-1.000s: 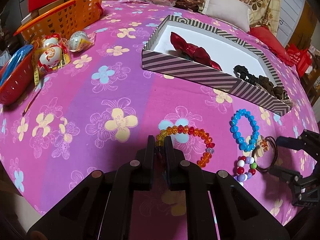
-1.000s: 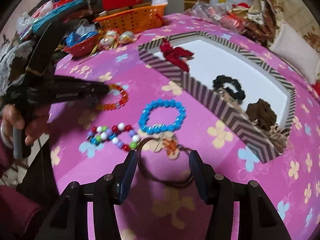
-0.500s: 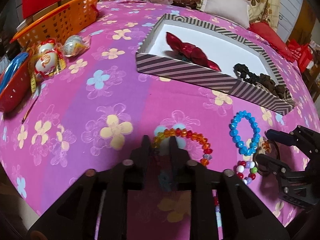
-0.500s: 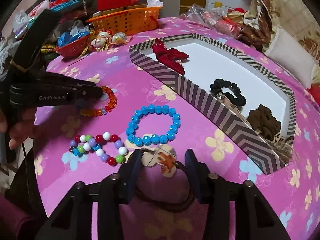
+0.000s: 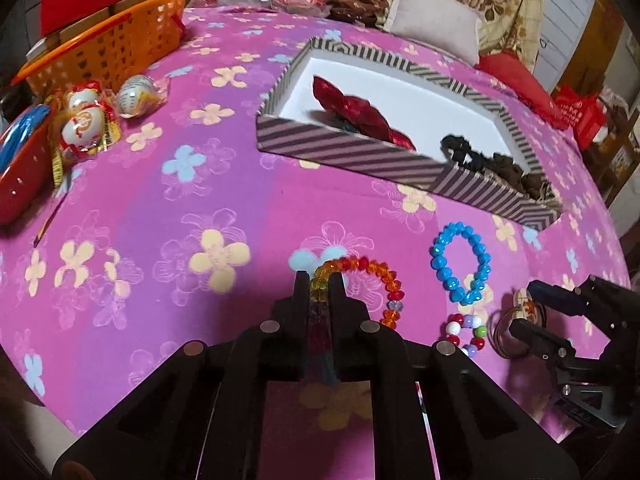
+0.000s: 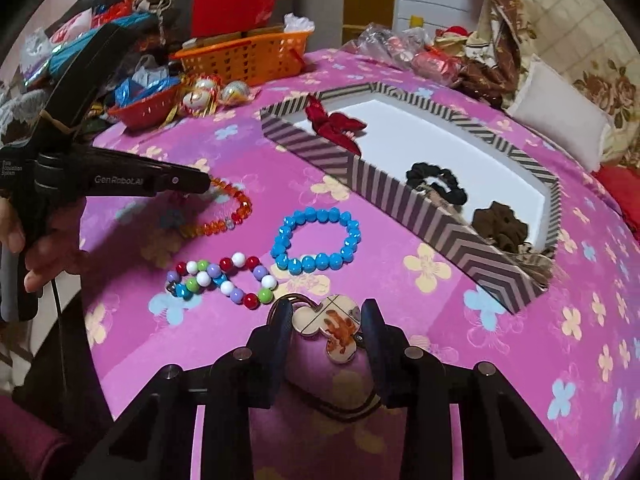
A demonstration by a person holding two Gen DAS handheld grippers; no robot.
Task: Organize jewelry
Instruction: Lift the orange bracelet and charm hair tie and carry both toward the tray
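My left gripper (image 5: 319, 280) is shut on the orange-red bead bracelet (image 5: 372, 276), which still lies on the pink flowered cloth; the bracelet also shows in the right wrist view (image 6: 236, 212). My right gripper (image 6: 326, 316) is half closed around a dark cord hair tie with a flower-shaped charm (image 6: 332, 326), its fingers touching the charm's sides. A blue bead bracelet (image 6: 316, 240) and a multicoloured bead bracelet (image 6: 222, 280) lie just ahead of it. The striped box (image 5: 360, 156) holds a red bow (image 5: 356, 108) and dark scrunchies (image 6: 436, 182).
An orange basket (image 5: 108, 46), wrapped egg-shaped items (image 5: 86, 126) and a red bowl (image 5: 18, 176) sit at the far left. Pillows (image 5: 436, 26) and bags line the back. The cloth's edge drops off near both grippers.
My left gripper opened briefly, then closed on the orange-red bracelet. My right gripper moved forward over the hair tie and narrowed around its charm.
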